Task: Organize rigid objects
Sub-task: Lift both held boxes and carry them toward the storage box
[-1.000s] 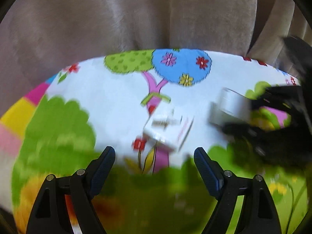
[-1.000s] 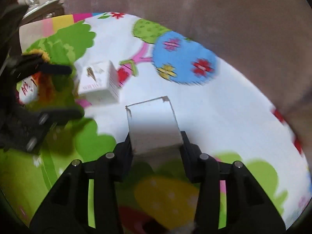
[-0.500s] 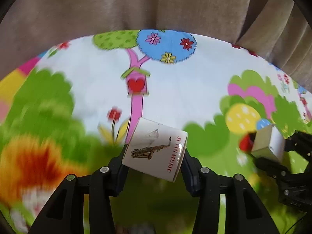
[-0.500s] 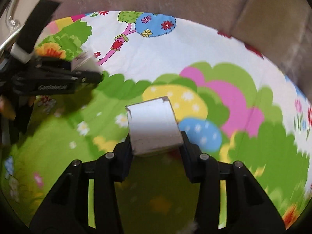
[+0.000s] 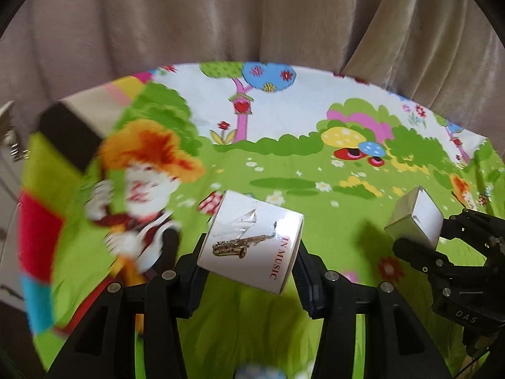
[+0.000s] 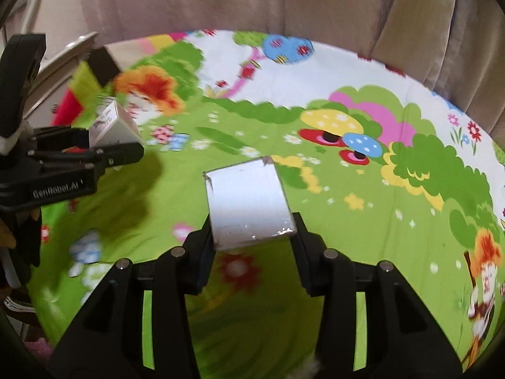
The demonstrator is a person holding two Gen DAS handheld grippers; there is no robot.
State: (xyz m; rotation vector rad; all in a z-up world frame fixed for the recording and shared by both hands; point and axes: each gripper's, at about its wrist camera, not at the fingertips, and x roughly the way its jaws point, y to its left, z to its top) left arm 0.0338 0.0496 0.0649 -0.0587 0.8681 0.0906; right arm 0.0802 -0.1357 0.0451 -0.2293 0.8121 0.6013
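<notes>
A white box printed with a saxophone and red lettering (image 5: 252,240) hangs tilted above the cartoon-print cloth (image 5: 284,164), with my left gripper (image 5: 249,259) shut on its sides. A plain silver-white box (image 6: 249,205) is clamped between the pads of my right gripper (image 6: 252,237), also lifted off the cloth. From the left wrist view the silver box (image 5: 416,218) and right gripper (image 5: 419,243) show at the right edge. In the right wrist view the saxophone box (image 6: 113,123) and left gripper (image 6: 107,154) sit at the far left.
Beige curtains (image 5: 252,15) hang behind the cloth's far edge. A dark brown block (image 5: 69,132) lies at the cloth's left corner, beside a pale cabinet with a metal fitting (image 5: 9,139). The green printed area (image 6: 363,221) spreads between and ahead of both grippers.
My left gripper closed on the saxophone box and lifted it. Both grippers have since pulled back toward the cloth's near green part, each carrying its box.
</notes>
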